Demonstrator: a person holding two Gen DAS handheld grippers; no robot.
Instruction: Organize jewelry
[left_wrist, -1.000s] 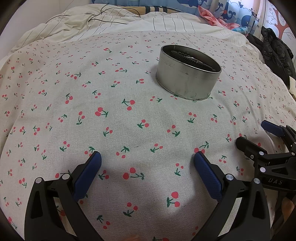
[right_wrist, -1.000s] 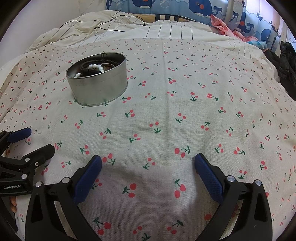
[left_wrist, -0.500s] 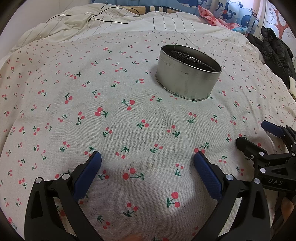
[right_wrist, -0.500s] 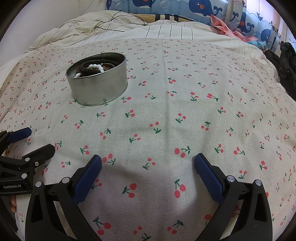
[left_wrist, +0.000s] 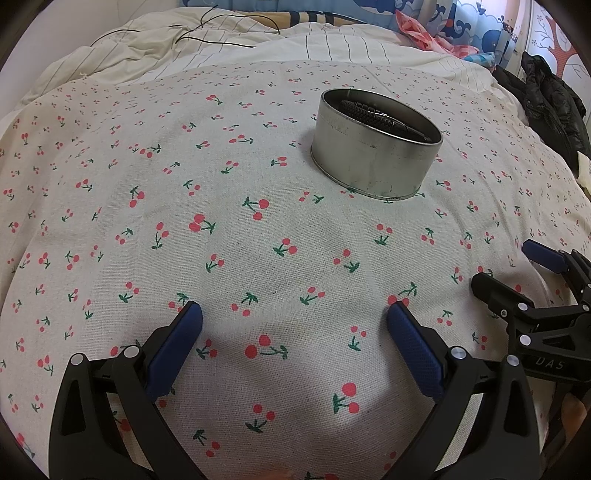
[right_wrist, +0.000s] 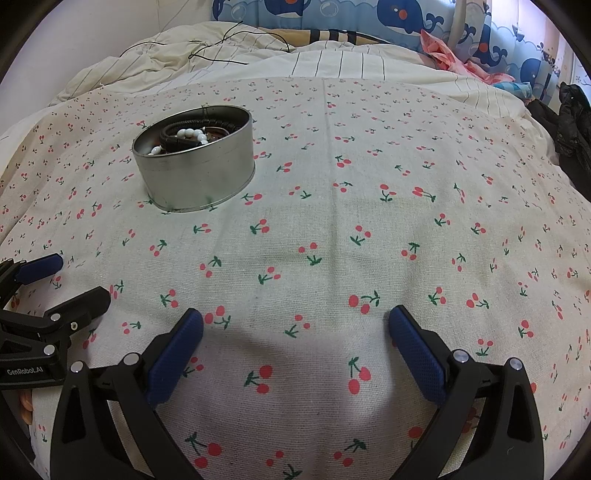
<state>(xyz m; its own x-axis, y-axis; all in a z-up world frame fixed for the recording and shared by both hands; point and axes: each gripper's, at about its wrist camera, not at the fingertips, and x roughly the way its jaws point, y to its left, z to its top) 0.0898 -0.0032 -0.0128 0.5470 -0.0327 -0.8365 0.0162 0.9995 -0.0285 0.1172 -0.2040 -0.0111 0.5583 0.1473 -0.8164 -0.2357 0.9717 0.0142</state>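
Observation:
A round metal tin (left_wrist: 373, 158) stands on the cherry-print cloth (left_wrist: 221, 206). In the right wrist view the tin (right_wrist: 195, 173) holds a white bead bracelet (right_wrist: 186, 136) and dark braided bands (right_wrist: 207, 122). My left gripper (left_wrist: 293, 319) is open and empty, low over the cloth, well in front of the tin. My right gripper (right_wrist: 295, 325) is open and empty, to the right of the left one. Each gripper shows at the edge of the other's view: the right one in the left wrist view (left_wrist: 513, 271), the left one in the right wrist view (right_wrist: 79, 278).
Rumpled striped bedding (right_wrist: 258, 55) with a thin black cable (right_wrist: 221, 44) lies behind the cloth. A dark jacket (left_wrist: 550, 107) lies at the far right. Whale-print fabric (right_wrist: 332, 14) and pink cloth (right_wrist: 443, 51) are at the back.

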